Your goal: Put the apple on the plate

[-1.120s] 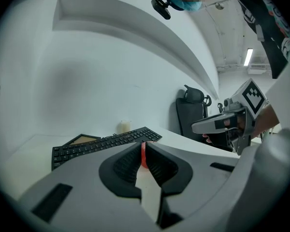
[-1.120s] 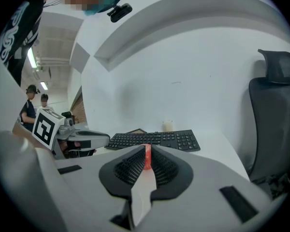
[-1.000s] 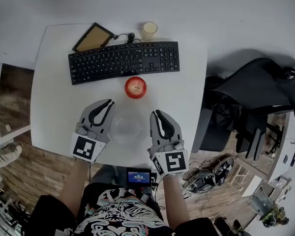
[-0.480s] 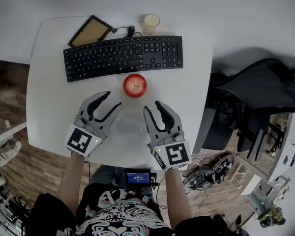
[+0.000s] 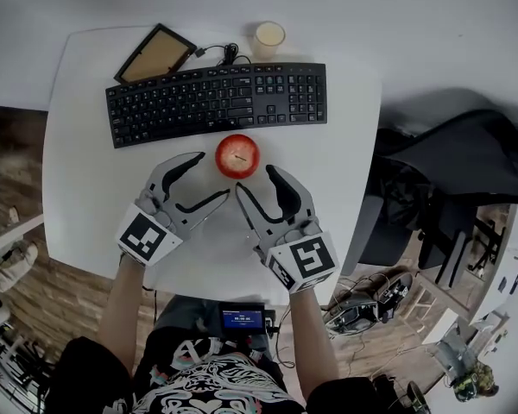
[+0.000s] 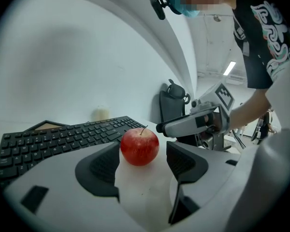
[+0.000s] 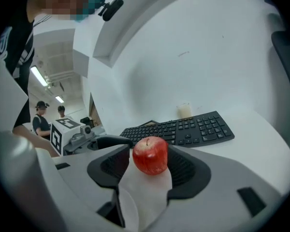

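The place looks like an office or a lab workroom. A white tabletop (image 5: 78,197) carries a black computer keyboard (image 5: 216,102) with its cable, a pale cup (image 5: 268,37) and a small framed board (image 5: 155,53). A black office chair (image 5: 449,171) stands just beside it on a wood-plank floor (image 5: 60,317), where loose cables and gear (image 5: 363,309) lie. Long strip lights (image 7: 38,75) run along a white ceiling, and two people (image 7: 40,117) stand in the background.
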`<act>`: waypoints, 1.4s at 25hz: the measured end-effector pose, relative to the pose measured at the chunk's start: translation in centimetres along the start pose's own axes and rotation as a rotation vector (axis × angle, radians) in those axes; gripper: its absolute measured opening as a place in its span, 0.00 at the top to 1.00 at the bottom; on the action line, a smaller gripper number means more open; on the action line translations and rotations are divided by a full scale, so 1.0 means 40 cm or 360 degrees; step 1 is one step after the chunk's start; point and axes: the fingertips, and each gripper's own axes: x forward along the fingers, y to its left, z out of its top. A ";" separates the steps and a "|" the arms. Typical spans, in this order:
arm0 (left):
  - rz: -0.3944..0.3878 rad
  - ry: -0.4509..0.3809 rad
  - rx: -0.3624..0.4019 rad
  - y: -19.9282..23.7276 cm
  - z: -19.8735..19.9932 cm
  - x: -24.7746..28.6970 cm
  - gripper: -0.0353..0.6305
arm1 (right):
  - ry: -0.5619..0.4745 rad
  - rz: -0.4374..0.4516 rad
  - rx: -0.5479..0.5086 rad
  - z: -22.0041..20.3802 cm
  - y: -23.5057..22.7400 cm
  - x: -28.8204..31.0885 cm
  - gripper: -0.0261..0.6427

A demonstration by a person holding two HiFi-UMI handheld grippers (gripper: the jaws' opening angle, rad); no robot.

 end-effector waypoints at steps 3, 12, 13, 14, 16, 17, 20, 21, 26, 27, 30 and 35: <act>-0.0044 0.0051 0.0106 -0.001 -0.015 0.015 0.48 | 0.0055 0.0012 0.0003 -0.010 -0.013 0.023 0.60; -0.0106 0.0104 0.0173 0.014 -0.033 0.065 0.48 | 0.0025 0.0078 0.0144 -0.003 -0.043 0.075 0.59; -0.0106 0.0108 0.0177 0.015 -0.033 0.069 0.48 | 0.0026 0.0099 0.0171 -0.005 -0.041 0.078 0.59; -0.0105 0.0109 0.0179 0.017 -0.032 0.071 0.48 | 0.0027 0.0115 0.0188 -0.007 -0.039 0.081 0.59; -0.0105 0.0108 0.0175 0.018 -0.030 0.072 0.48 | 0.0021 0.0131 0.0209 -0.009 -0.038 0.082 0.59; -0.0108 0.0108 0.0173 0.018 -0.029 0.072 0.48 | 0.0016 0.0136 0.0216 -0.009 -0.038 0.082 0.59; -0.0108 0.0107 0.0146 0.021 -0.028 0.073 0.48 | 0.0012 0.0158 0.0224 -0.008 -0.038 0.084 0.59; -0.0109 0.0108 0.0126 0.022 -0.027 0.074 0.48 | 0.0014 0.0160 0.0227 -0.008 -0.039 0.085 0.59; -0.0111 0.0082 0.0078 0.025 -0.015 0.079 0.48 | 0.0016 0.0162 0.0277 -0.007 -0.044 0.079 0.59; -0.0113 0.0081 0.0084 0.022 -0.014 0.079 0.48 | 0.0018 0.0160 0.0277 -0.007 -0.044 0.076 0.59; -0.0123 0.0098 0.0102 0.013 -0.014 0.079 0.48 | 0.0023 0.0157 0.0272 -0.008 -0.043 0.066 0.59; -0.0120 0.0088 0.0129 -0.001 0.004 0.075 0.48 | 0.0006 0.0149 0.0260 0.006 -0.037 0.050 0.59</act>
